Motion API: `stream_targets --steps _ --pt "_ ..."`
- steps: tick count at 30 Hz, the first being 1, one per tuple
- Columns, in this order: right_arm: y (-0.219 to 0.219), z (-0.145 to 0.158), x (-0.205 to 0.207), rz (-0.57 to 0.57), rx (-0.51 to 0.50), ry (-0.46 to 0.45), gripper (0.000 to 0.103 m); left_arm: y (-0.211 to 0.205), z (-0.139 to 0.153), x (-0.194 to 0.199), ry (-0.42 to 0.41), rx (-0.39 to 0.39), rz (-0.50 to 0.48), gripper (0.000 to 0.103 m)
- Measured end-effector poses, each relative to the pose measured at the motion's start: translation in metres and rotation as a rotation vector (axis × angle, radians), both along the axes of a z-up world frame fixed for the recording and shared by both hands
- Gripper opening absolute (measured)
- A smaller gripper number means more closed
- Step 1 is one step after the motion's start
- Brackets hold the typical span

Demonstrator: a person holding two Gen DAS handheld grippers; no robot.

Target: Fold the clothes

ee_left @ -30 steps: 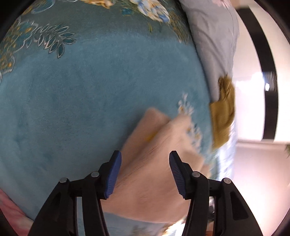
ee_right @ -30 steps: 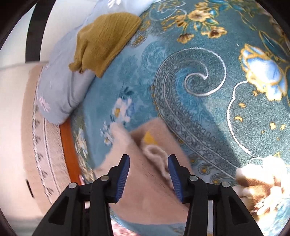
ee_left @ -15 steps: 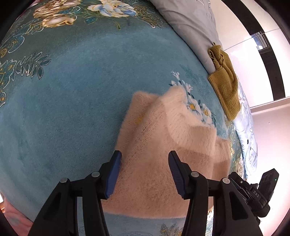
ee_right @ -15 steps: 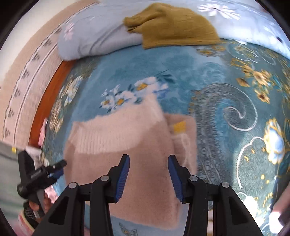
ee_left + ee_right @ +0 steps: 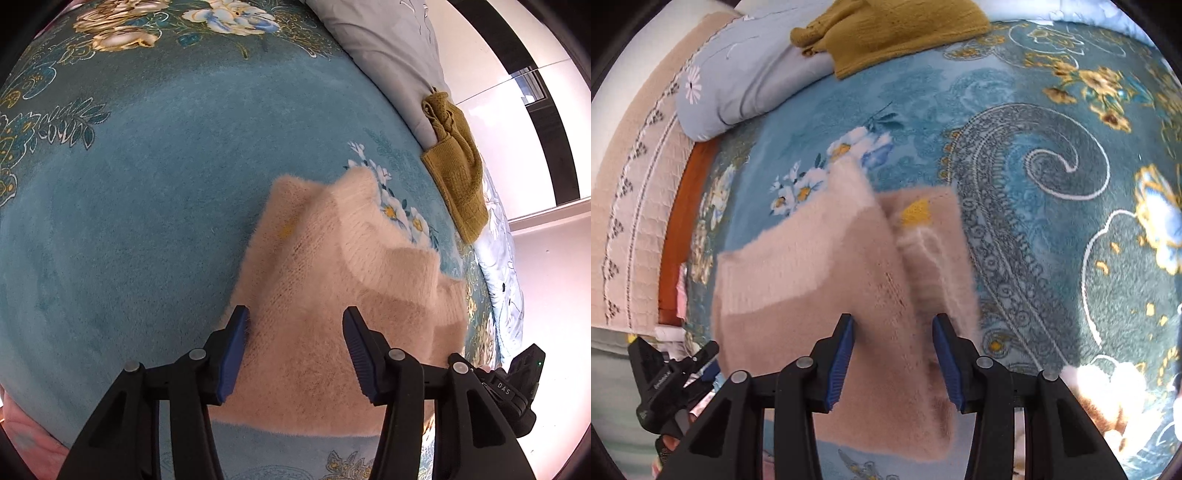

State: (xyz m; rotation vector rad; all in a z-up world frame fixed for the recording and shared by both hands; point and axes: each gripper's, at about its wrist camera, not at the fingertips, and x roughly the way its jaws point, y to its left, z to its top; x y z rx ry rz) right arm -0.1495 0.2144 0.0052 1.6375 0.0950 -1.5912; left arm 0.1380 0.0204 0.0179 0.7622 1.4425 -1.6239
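Observation:
A fuzzy peach sweater (image 5: 317,280) lies folded on the teal flowered blanket (image 5: 147,221); one flap is laid over its body, and a small yellow tag (image 5: 916,211) shows near the collar. My left gripper (image 5: 295,314) hovers over the sweater's near part. Its jaws are closing, the sweater shows in the gap, and the pads press on nothing. My right gripper (image 5: 894,319) hangs open above the same sweater (image 5: 812,266), near the edge of the flap. Each gripper appears in the other's view: the right gripper (image 5: 517,380) and the left gripper (image 5: 665,373).
A mustard knitted garment (image 5: 458,177) lies partly on a grey-blue quilt (image 5: 388,48) at the blanket's far edge; both also show in the right wrist view, the mustard garment (image 5: 886,29) and the quilt (image 5: 746,81). A beige patterned cover (image 5: 635,177) and an orange bed edge (image 5: 687,206) lie left.
Both views have rolled and shifted, so the whole folded sweater and the other gripper come into sight. The left jaws have narrowed a little. The sweater lies still.

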Motion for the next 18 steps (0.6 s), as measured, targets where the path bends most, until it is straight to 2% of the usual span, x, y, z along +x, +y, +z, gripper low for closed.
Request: stream_targets --steps 5,8,10,12,14,16,18 --pt "-0.008 0.012 0.016 0.071 -0.056 0.018 0.046 0.002 0.001 0.001 -0.016 -0.001 0.003 0.043" --pt "-0.008 0.006 0.014 0.047 -0.053 0.012 0.041 0.004 0.0 0.002 -0.039 0.003 0.01 0.031" --pt "-0.003 -0.002 0.01 0.006 -0.028 -0.009 0.027 0.004 0.0 0.003 -0.053 0.007 0.016 0.026" --pt "0.001 -0.01 0.005 -0.041 -0.014 -0.044 0.021 0.004 0.0 0.004 -0.064 0.011 0.028 0.016" --pt "0.005 -0.007 0.003 -0.073 -0.028 -0.073 0.015 0.005 0.003 0.005 -0.064 0.003 0.036 0.012" --pt "0.004 0.006 0.005 -0.052 -0.055 -0.052 0.013 0.006 0.013 0.002 -0.063 -0.037 0.029 0.01" --pt "0.004 0.028 0.005 -0.028 -0.128 -0.016 0.012 0.007 0.029 0.0 -0.028 -0.095 0.019 0.009"
